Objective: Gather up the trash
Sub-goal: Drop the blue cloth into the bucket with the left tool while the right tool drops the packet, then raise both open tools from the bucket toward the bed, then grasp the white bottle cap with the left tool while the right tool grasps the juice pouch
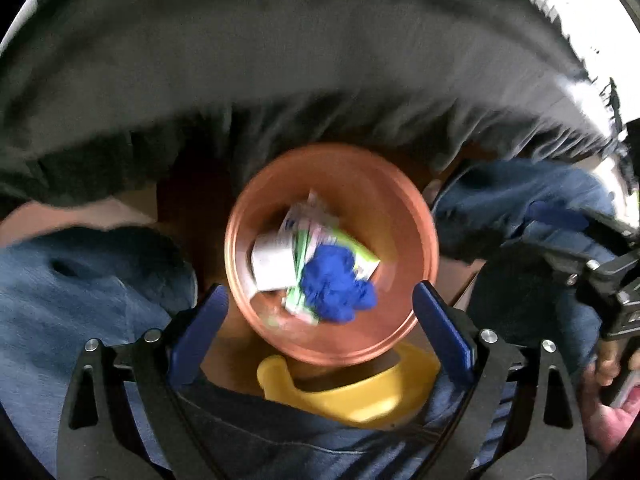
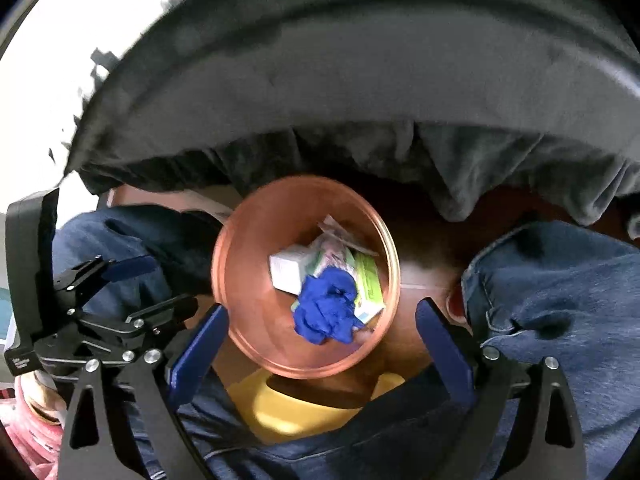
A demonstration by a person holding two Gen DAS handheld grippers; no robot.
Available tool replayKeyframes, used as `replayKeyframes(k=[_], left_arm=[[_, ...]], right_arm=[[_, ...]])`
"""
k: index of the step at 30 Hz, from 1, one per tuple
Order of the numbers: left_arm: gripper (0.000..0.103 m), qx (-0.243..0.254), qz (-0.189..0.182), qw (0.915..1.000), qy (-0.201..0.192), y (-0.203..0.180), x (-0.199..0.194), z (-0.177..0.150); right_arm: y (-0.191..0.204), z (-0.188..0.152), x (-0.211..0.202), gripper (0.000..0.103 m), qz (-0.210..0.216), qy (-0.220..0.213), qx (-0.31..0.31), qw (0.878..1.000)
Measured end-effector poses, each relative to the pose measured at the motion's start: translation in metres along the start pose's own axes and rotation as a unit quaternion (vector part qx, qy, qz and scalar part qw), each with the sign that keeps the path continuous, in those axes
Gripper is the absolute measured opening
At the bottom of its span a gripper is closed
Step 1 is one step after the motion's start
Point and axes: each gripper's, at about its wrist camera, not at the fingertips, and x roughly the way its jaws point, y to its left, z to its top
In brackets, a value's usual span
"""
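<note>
while the trash (image 1: 316, 268) sits in the orange bin (image 1: 400, 208) (blue glove (image 2: 326, 310) on top of a white box (image 2: 286, 270) and green packets (image 2: 368, 284)), both tools hang above it: left tool (image 1: 320, 320) spread wide, empty; right tool (image 2: 322, 334) same. yellow dustpan (image 1: 360, 396) just beside bin.

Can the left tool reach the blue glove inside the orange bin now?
Probably yes: the left tool stands open above the orange bin, and the blue glove lies uncovered on top.
</note>
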Motion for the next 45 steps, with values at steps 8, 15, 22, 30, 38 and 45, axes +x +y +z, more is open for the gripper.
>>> replayKeyframes(k=[8, 15, 22, 30, 38, 45], left_arm=[[0.093, 0.022, -0.027, 0.9779, -0.206, 0.009, -0.129, 0.068], [0.093, -0.015, 0.006, 0.9658, -0.259, 0.037, -0.145, 0.188], [0.093, -0.021, 0.054, 0.9645, -0.257, 0.046, -0.118, 0.301], [0.022, -0.008, 0.079, 0.9694, -0.232, 0.057, -0.082, 0.358], [0.016, -0.002, 0.053, 0.9631, -0.264, 0.065, -0.097, 0.336], [0.016, 0.0, 0.054, 0.9587, -0.279, 0.059, -0.124, 0.276]], right_arm=[[0.022, 0.024, -0.085, 0.094, 0.02, -0.143, -0.044, 0.989], [0.025, 0.044, -0.101, 0.094, 0.027, -0.174, -0.044, 0.983], [0.016, 0.062, -0.089, 0.094, 0.017, -0.148, -0.037, 0.988], [0.004, 0.095, -0.086, 0.094, 0.01, -0.138, -0.026, 0.99], [0.017, 0.137, -0.089, 0.094, 0.014, -0.156, -0.041, 0.987], [0.025, 0.172, -0.089, 0.094, 0.003, -0.178, -0.053, 0.983]])
